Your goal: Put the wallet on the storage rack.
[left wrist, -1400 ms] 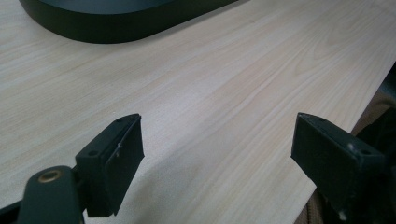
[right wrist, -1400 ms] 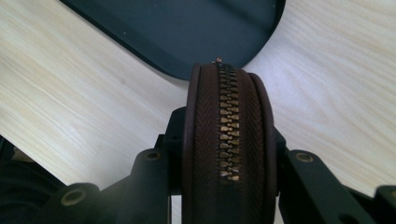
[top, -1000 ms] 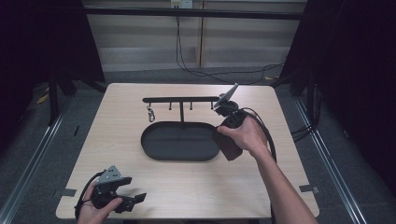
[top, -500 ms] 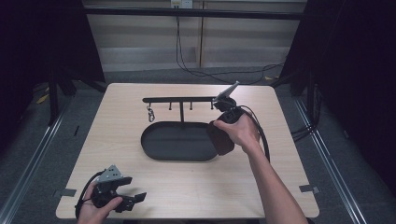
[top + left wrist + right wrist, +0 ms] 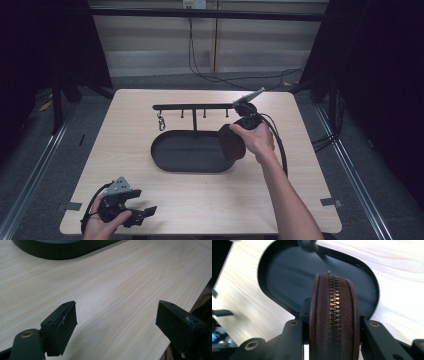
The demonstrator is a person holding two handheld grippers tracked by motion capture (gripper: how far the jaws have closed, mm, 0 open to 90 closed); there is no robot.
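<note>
My right gripper (image 5: 234, 141) is shut on a round brown zippered pouch (image 5: 230, 144), held on edge over the right end of the black oval tray (image 5: 170, 150). In the right gripper view the pouch (image 5: 333, 295) stands between both jaws with its brass zipper facing the camera, and the tray (image 5: 287, 272) lies just beyond it. My left gripper (image 5: 141, 202) rests in a hand at the table's front left corner. Its jaws stand wide apart over bare wood in the left gripper view (image 5: 116, 320).
A black rack bar (image 5: 195, 106) with several small hooks stands on a post rising from the tray. A metal clip (image 5: 161, 121) hangs near its left end. The tray's rim (image 5: 62, 250) lies far ahead of the left gripper. A cable trails from the right gripper.
The right hand has carried the pouch leftward, from beside the tray's right rim to over its right end. The left hand has stayed put.
</note>
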